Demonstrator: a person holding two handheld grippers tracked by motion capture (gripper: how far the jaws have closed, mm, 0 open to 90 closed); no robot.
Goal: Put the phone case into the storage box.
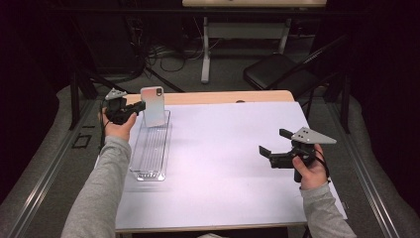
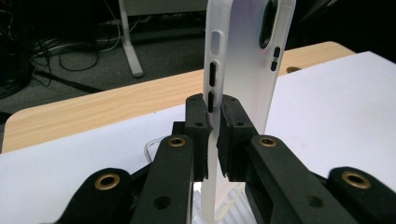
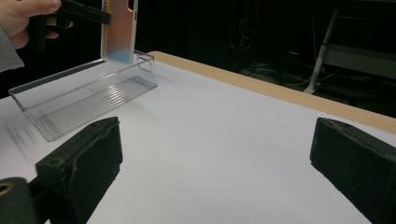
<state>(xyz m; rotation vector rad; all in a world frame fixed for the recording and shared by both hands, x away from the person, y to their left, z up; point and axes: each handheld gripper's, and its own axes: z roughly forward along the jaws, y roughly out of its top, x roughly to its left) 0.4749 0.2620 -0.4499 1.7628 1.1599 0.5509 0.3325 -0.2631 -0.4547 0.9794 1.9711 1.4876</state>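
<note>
Phone case was already picked up, pinched upright by the left gripper over the far end of the clear tray, not yet set in; right gripper hung spread, idle.

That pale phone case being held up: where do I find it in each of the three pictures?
High view: the phone case stands upright at upper left, over the far end of the clear tray.
Left gripper view: it rises through the top centre, pinched between the black jaws.
Right gripper view: top left, above the tray.
Shared landmark: the clear tray.
</note>
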